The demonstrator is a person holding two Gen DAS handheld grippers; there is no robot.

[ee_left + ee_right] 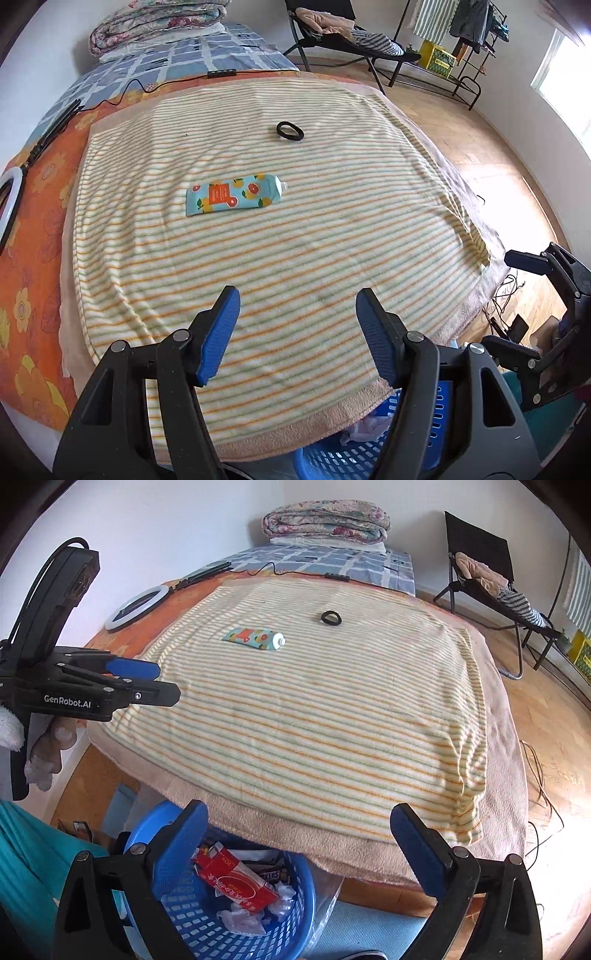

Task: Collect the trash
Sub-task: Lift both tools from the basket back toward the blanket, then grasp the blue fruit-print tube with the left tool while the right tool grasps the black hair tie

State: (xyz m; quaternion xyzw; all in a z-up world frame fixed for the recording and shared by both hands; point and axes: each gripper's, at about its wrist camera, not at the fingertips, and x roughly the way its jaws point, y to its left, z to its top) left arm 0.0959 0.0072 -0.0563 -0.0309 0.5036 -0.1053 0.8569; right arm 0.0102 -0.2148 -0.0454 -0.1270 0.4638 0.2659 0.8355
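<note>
Both tools empty, left tool (297, 332) and right tool (299, 849) spread wide, ready to grab. Ahead on the striped blanket (314, 240): 1 tube (234, 194), 1 black ring (290, 130) beyond. Below the right tool, blue basket (192, 915) placed close for drops.

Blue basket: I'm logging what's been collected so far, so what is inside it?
In the blue basket: a red carton, a dark Snickers wrapper and crumpled white tissues. Anything beneath them is covered.

A tube (234, 194) lies on the towel (295, 258). A hair band (290, 130) lies behind it, toward one o'clock. The basket (207, 919) of trash sits below the towel's near edge.
</note>
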